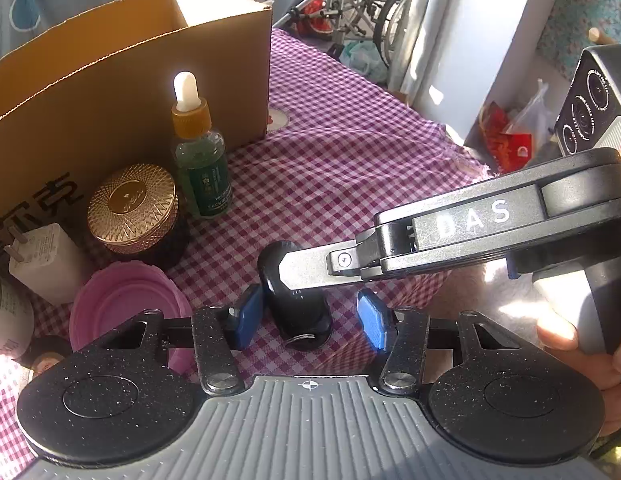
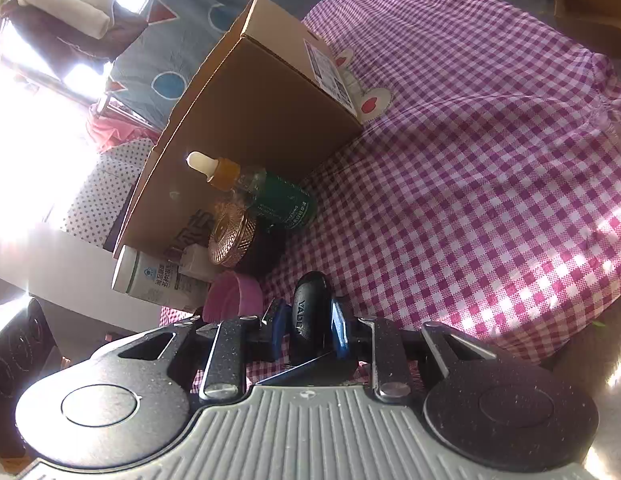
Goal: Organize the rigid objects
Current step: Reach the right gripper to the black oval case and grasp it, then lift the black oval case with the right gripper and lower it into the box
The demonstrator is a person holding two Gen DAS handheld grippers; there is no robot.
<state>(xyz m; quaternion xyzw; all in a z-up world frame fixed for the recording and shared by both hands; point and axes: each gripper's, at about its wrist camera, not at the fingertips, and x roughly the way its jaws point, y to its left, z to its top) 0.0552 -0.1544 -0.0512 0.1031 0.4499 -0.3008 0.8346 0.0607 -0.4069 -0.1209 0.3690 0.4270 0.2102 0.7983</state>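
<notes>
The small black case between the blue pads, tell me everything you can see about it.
The small black case is glossy, rounded and oblong, apparently hard plastic, with white lettering down one face and a metal ring at its near end. It sits over the purple checked cloth, beside the pink cup. The right gripper is shut on it, blue pads pressing both sides. The left gripper straddles it, jaws not visibly touching.

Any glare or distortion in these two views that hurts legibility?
Left wrist view: sun blows out the dropper bottle bulb; the cardboard box edges bow from fisheye. Right wrist view: the window side at left is washed white, sun patches mottle the checked cloth, yet the black case lettering stays readable.
</notes>
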